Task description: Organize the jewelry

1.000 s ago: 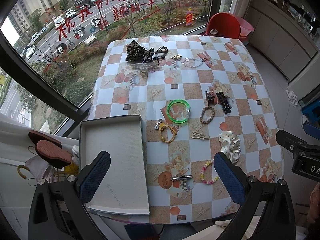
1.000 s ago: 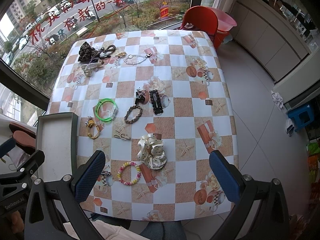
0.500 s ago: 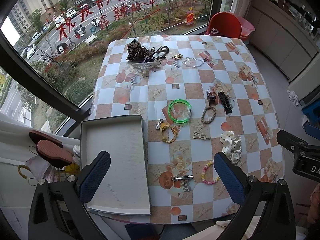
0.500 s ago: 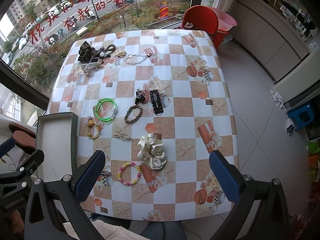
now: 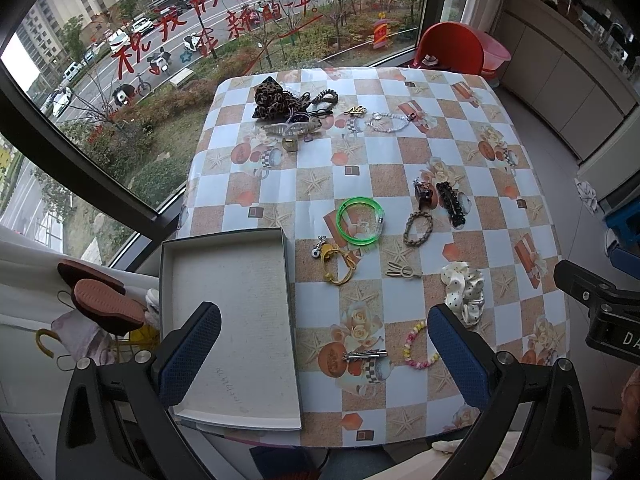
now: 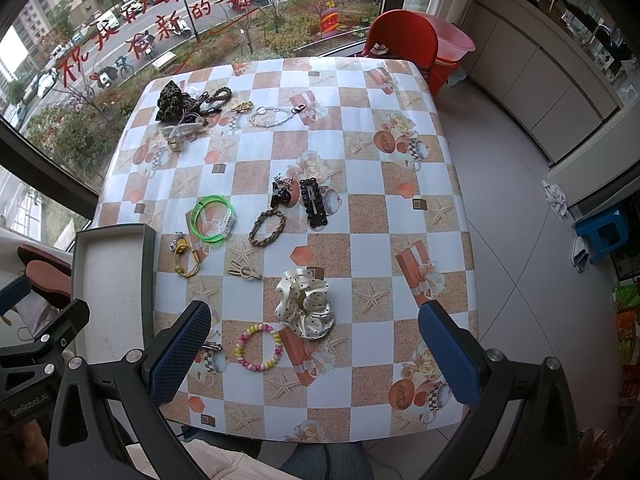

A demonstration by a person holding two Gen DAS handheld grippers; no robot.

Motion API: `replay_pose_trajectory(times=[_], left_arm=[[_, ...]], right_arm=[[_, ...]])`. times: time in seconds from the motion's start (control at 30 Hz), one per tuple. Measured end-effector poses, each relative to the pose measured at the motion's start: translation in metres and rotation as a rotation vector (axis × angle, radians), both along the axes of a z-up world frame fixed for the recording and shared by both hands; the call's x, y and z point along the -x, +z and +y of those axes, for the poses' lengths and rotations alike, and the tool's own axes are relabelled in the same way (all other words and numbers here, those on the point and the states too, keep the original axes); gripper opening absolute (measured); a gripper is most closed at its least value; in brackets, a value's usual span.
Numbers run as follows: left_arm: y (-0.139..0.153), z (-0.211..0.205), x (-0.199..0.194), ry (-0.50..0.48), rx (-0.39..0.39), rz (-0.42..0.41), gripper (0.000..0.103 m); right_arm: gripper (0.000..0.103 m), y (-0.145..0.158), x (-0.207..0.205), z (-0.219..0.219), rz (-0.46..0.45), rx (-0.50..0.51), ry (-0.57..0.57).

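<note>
scrunchie (image 6: 305,303) beside bead bracelet (image 6: 259,347)

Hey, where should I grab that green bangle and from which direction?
Grip the green bangle across its thin band at the near arc, coming straight down from above. It lies flat on the table, so one finger goes inside the ring, one outside; avoid the bulkier clear clasp on its right.

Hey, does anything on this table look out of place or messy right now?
The tray on the table's left side holds nothing, while all the jewelry lies loose on the tablecloth. At the far edge, a leopard scrunchie sits tangled with hair ties and a clear clip. Nothing looks spilled or broken.
</note>
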State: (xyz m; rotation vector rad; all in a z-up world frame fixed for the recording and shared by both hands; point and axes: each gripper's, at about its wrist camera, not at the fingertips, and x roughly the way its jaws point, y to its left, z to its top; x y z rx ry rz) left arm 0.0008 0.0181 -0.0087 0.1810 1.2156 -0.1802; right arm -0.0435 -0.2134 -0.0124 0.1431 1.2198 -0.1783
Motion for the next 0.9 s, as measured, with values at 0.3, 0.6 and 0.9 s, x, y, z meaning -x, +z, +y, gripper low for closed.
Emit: replay_pose_trajectory(times=[0.3,0.6,0.9], left_arm=[[0.0002,-0.0008,-0.0004,-0.001,-0.001,0.000,0.103],[0.0005,-0.0022,-0.0010,0.000,-0.002,0.001,0.103],[0.0005,-0.0029,-0.0012,-0.001,-0.002,0.003,0.103]], right_arm=[[0.103,-0.0003,-0.0001,0.0000,0.000,0.000,0.000],[0.103,-0.0001,-0.0002,-0.0001,0.001,-0.001,0.000],[0.103,-0.0009,-0.0005,-0.0001,0.005,-0.003,0.000]])
